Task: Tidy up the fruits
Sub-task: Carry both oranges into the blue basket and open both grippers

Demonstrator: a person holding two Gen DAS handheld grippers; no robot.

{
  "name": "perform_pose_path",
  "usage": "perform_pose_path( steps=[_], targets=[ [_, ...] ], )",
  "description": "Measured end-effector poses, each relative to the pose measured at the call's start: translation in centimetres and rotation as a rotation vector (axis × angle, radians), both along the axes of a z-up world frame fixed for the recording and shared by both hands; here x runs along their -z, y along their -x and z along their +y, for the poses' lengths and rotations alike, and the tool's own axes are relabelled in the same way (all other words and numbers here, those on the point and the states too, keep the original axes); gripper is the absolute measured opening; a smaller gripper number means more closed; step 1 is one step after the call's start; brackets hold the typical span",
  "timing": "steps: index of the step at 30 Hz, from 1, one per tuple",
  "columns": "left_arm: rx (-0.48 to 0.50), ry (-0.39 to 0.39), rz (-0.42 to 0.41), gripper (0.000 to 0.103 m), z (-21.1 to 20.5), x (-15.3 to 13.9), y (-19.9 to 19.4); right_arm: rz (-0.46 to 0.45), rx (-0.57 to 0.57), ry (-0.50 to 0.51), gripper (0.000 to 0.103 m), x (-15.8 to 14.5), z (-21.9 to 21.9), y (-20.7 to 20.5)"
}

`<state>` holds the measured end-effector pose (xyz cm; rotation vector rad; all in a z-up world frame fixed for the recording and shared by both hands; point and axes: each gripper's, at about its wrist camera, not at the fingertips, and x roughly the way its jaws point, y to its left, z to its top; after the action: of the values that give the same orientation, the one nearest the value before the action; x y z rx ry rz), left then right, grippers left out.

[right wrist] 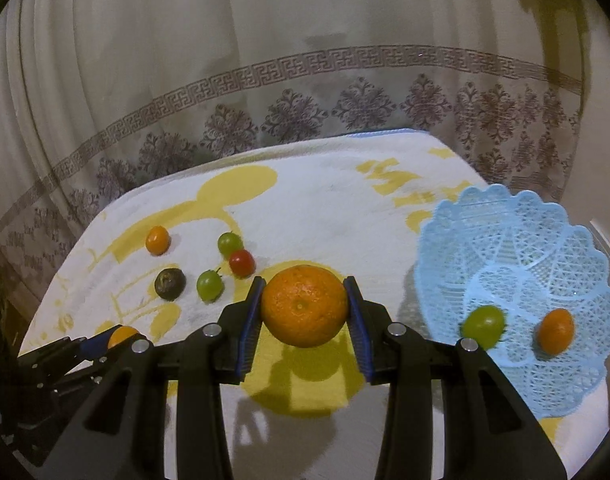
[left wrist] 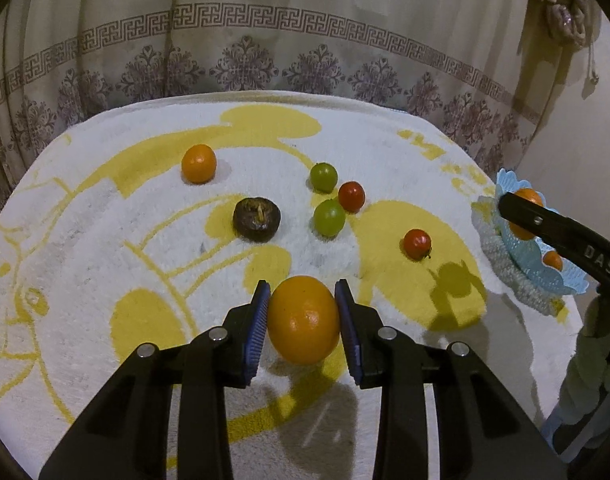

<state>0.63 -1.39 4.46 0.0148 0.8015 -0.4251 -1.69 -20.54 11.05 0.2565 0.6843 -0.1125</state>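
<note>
My left gripper (left wrist: 303, 304) is shut on a smooth orange (left wrist: 304, 319) just above the towel. My right gripper (right wrist: 304, 300) is shut on a rough-skinned orange (right wrist: 304, 311) and holds it above the towel, left of the blue lace basket (right wrist: 505, 240). The basket holds a green fruit (right wrist: 483, 326) and a small orange fruit (right wrist: 556, 331). On the towel lie a small orange (left wrist: 198, 163), a dark brown fruit (left wrist: 256, 219), two green fruits (left wrist: 323, 177) (left wrist: 329, 218) and two red fruits (left wrist: 351, 196) (left wrist: 417, 243).
The table is covered by a white and yellow towel (left wrist: 105, 240). A patterned curtain (left wrist: 265, 40) hangs close behind it. The basket (left wrist: 545, 276) stands at the table's right edge, with the right gripper's finger in front of it in the left wrist view.
</note>
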Motion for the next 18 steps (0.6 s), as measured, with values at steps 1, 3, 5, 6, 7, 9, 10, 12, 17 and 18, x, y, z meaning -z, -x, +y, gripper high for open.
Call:
perform_pose_path(
  steps=[1,3,5,6,7,9,10,12,17,18],
  targets=[
    [0.000,0.000,-0.002,0.034,0.0,-0.1,0.0,-0.005,0.007,-0.002,0.041,-0.1,-0.3,0.3],
    [-0.001,0.003,-0.003,0.034,-0.1,-0.4,0.1,-0.016,0.023,-0.006,0.041,-0.5,-1.2,1.0],
    [-0.001,0.005,-0.007,0.034,-0.3,-0.7,0.2,-0.026,0.037,-0.007,0.041,-0.8,-1.9,1.6],
    [0.000,0.003,-0.010,0.034,-0.5,-0.9,0.2,-0.031,0.045,-0.007,0.041,-0.9,-2.4,1.9],
    [0.001,0.001,-0.012,0.034,-0.6,-1.0,0.3,-0.036,0.052,-0.007,0.041,-1.0,-2.8,2.2],
    [0.005,-0.003,-0.016,0.034,-1.0,-1.3,0.4,-0.041,0.063,-0.007,0.041,-1.1,-3.6,2.8],
    [0.006,-0.003,-0.017,0.034,-1.2,-1.4,0.5,-0.043,0.070,-0.007,0.041,-1.2,-4.0,3.0],
    [0.013,0.000,-0.016,0.034,-1.8,-1.7,0.6,-0.045,0.085,-0.011,0.041,-1.2,-5.0,3.5],
    [0.037,-0.004,-0.024,0.034,-3.7,-2.5,0.9,-0.046,0.131,-0.020,0.041,-1.2,-7.8,4.8],
    [0.042,-0.003,-0.024,0.034,-4.0,-2.6,1.0,-0.046,0.138,-0.018,0.041,-1.2,-8.2,5.0]
  ],
)
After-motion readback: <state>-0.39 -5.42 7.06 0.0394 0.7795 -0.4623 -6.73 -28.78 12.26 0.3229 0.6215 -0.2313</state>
